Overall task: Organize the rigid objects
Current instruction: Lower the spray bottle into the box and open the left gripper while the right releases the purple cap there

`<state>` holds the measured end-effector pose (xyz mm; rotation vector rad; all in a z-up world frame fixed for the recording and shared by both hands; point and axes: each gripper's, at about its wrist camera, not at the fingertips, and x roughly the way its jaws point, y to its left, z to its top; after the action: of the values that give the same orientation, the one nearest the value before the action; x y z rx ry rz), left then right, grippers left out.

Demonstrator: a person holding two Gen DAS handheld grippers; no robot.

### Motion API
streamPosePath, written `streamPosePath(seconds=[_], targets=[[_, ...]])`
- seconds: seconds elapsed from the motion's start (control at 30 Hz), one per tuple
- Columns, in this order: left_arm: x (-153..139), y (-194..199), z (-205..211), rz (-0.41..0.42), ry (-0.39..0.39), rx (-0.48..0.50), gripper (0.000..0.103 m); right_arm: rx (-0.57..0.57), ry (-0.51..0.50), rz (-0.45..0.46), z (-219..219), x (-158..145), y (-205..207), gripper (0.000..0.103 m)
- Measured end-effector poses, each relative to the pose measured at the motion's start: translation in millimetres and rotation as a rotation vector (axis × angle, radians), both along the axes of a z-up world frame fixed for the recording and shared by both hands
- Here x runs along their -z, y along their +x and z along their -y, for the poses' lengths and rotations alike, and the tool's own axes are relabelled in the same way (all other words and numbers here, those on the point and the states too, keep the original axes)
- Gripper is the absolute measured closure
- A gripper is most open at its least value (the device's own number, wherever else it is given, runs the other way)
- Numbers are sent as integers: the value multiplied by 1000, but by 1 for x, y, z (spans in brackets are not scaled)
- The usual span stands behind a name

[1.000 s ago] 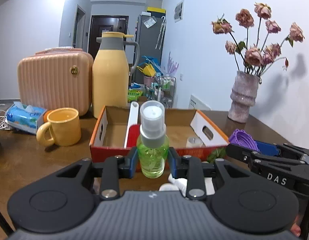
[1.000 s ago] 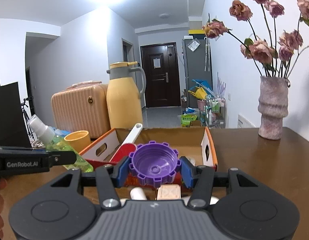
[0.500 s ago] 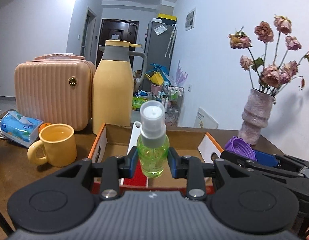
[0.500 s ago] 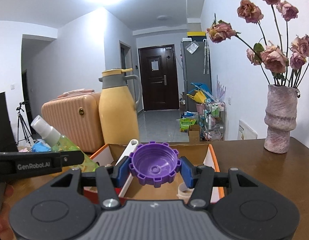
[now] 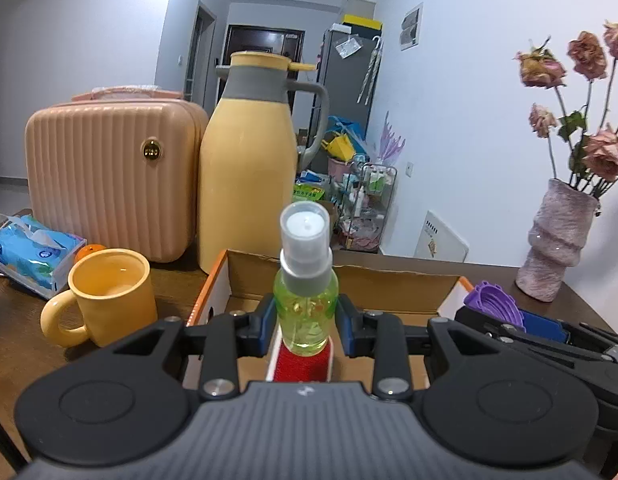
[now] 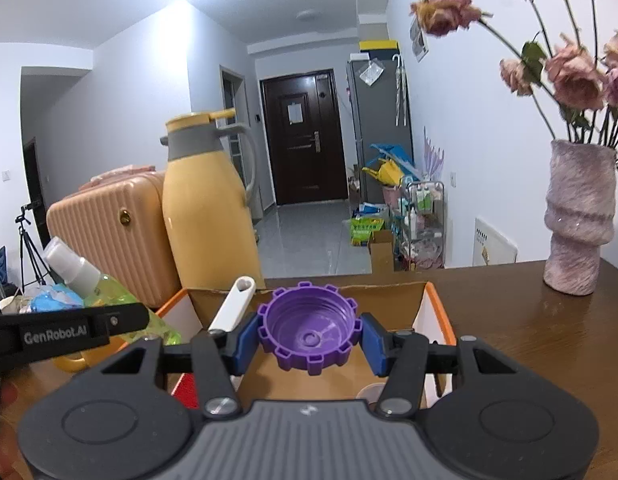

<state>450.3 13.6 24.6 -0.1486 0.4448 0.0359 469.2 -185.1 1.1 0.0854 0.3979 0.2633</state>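
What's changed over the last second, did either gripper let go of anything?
No. Both grippers have carried their loads forward until they hang over the cardboard box. The left gripper stays clamped on the green spray bottle, the right gripper on the purple cap. Everything on the table is unmoved.

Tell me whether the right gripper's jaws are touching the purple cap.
Touching. The right wrist view shows the right gripper with both blue jaws pressed flat against opposite sides of the purple cap, which hangs between them above the cardboard box.

The only legible text is "GenRobot.AI", in pale letters on the black finger of the left gripper, seen from the right wrist.
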Motion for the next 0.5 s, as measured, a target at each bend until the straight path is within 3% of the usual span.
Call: streamPosePath(seconds=[0.37, 0.4, 0.43, 0.47, 0.5], targets=[[21, 37, -7, -91, 62, -2, 71, -22, -92, -71, -14, 22, 31, 49], [23, 39, -7, -100, 67, 1, 66, -19, -100, -81, -14, 25, 34, 47], [25, 39, -7, -94, 75, 2, 59, -16, -107, -89, -13, 27, 35, 37], [25, 39, -7, -90, 87, 3, 40, -9, -113, -93, -13, 29, 35, 22], [25, 37, -6, -81, 102, -2, 17, 5, -120, -92, -12, 30, 36, 15]])
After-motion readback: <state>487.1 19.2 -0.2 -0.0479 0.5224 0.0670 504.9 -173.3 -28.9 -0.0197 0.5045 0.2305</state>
